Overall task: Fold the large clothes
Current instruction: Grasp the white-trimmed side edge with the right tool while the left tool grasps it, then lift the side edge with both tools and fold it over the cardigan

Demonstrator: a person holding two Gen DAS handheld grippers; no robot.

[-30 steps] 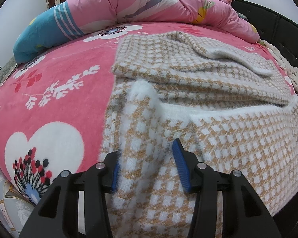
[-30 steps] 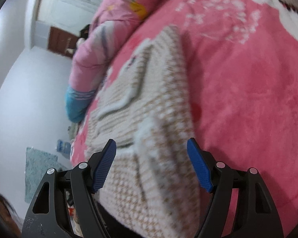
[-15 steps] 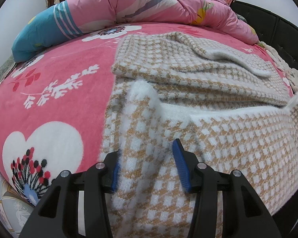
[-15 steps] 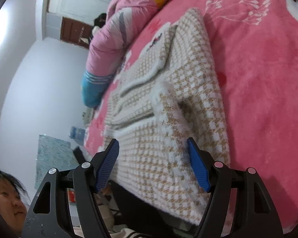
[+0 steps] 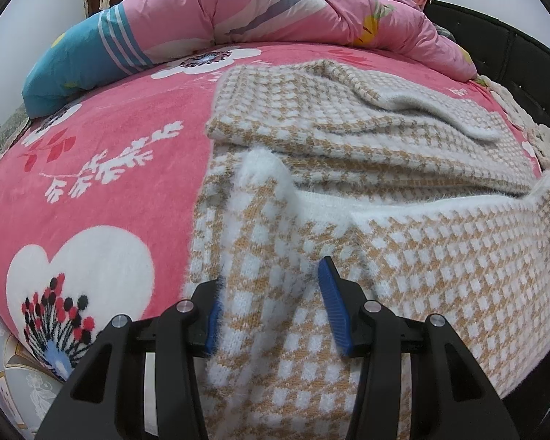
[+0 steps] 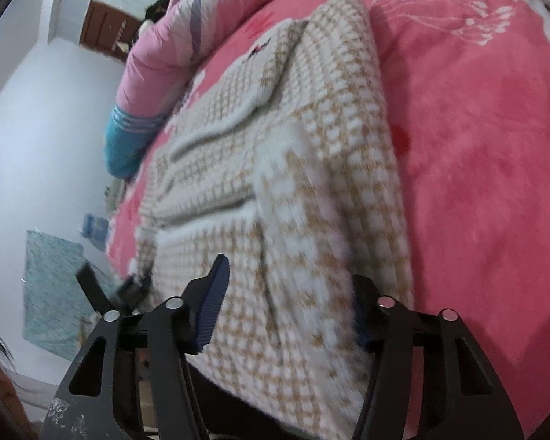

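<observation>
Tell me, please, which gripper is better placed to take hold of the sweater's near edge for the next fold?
Left, probably. The left gripper is open with the sweater hem sharply between its fingers. The right gripper also straddles it, but its view is blurred.

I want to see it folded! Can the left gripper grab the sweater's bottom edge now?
Probably yes. The left gripper is open, its fingers straddling the sweater at its hem, with nothing in between.

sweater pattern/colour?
Tan-and-white houndstooth check sweater with fuzzy white trim; clearest in the left wrist view.
</observation>
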